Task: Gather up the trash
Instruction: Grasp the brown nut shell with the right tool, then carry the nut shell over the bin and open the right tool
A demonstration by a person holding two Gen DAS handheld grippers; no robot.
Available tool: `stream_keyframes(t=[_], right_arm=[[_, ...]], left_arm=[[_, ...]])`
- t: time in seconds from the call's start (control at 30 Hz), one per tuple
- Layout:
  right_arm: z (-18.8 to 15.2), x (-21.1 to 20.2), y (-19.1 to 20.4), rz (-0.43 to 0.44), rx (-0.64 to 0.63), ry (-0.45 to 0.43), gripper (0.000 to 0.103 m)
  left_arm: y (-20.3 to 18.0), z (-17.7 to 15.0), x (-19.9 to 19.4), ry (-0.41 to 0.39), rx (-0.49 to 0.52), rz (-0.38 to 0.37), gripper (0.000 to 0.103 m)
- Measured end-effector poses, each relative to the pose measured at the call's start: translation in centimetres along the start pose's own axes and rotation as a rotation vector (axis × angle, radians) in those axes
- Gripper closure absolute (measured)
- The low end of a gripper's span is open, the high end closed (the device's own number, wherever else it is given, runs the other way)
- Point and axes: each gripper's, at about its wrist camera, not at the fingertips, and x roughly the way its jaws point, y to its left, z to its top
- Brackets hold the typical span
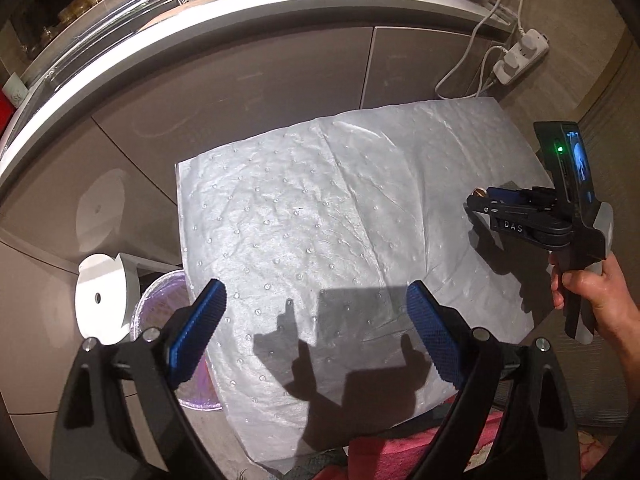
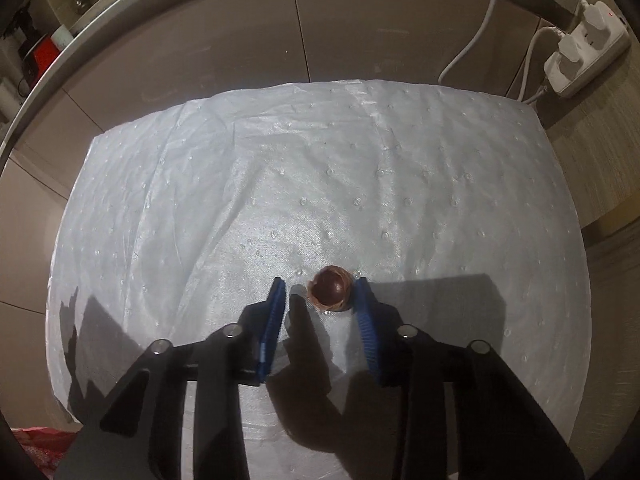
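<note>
A small round brown piece of trash (image 2: 330, 288), like a nut shell, lies on a white dimpled sheet (image 2: 280, 160) spread on the floor. My right gripper (image 2: 320, 286) points down over it with a finger on each side. The right pad touches the shell, and a gap shows between the shell and the left pad. In the left wrist view the right gripper (image 1: 480, 197) is at the sheet's right side, held by a hand (image 1: 592, 300). My left gripper (image 1: 316, 286) hangs wide open above the sheet (image 1: 320, 200), holding nothing. A bin lined with a purple bag (image 1: 160, 308) stands at the sheet's left edge.
A white round lid (image 1: 104, 296) stands beside the bin. Grey cabinet doors (image 1: 240, 92) and a white counter edge (image 1: 200, 28) run behind the sheet. A white power strip (image 2: 584, 48) with cables lies at the far right. A pink cloth (image 1: 400, 452) lies at the near edge.
</note>
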Motion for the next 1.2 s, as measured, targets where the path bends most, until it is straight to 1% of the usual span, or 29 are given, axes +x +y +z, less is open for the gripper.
stream_keyframes(t=[0.3, 0.4, 0.5, 0.6, 0.67, 0.83, 1.03, 1.13, 1.2], right_arm=[[0.0, 0.2, -0.4, 0.027, -0.012, 0.000, 0.078], [0.4, -0.8, -0.2, 0.056, -0.006, -0.013, 0.078], [0.8, -2.9, 1.7, 0.105, -0.038, -0.042, 0.078], [1.2, -4.7, 5.2, 0.177, -0.102, -0.059, 0.078], [1.6, -5.5, 8.4, 0.231, -0.160, -0.064, 0.078], [2.4, -5.7, 16.8, 0.373, -0.288, -0.036, 0.078], [3.1, -3.6, 26.8, 0.456, -0.436, 0.042, 0.078], [2.5, -2.0, 31.1, 0.465, -0.500, 0.088, 0.078], [1.9, -0.8, 33.4, 0.465, -0.520, 0.123, 0.078]], left_arm=[[-0.3, 0.0, 0.3, 0.009, -0.036, 0.006, 0.016], [0.0, 0.0, -0.1, -0.002, -0.050, 0.010, 0.016], [0.7, -0.1, -1.0, -0.019, -0.067, 0.008, 0.016], [1.7, -0.2, -2.0, -0.039, -0.095, 0.009, 0.016], [2.9, -0.7, -2.7, -0.050, -0.116, 0.018, 0.016], [6.7, -2.7, -4.0, -0.057, -0.187, 0.050, 0.016], [12.0, -6.3, -5.1, -0.045, -0.278, 0.106, 0.016], [14.4, -8.2, -5.6, -0.043, -0.319, 0.131, 0.016], [15.6, -9.2, -5.8, -0.038, -0.336, 0.146, 0.016]])
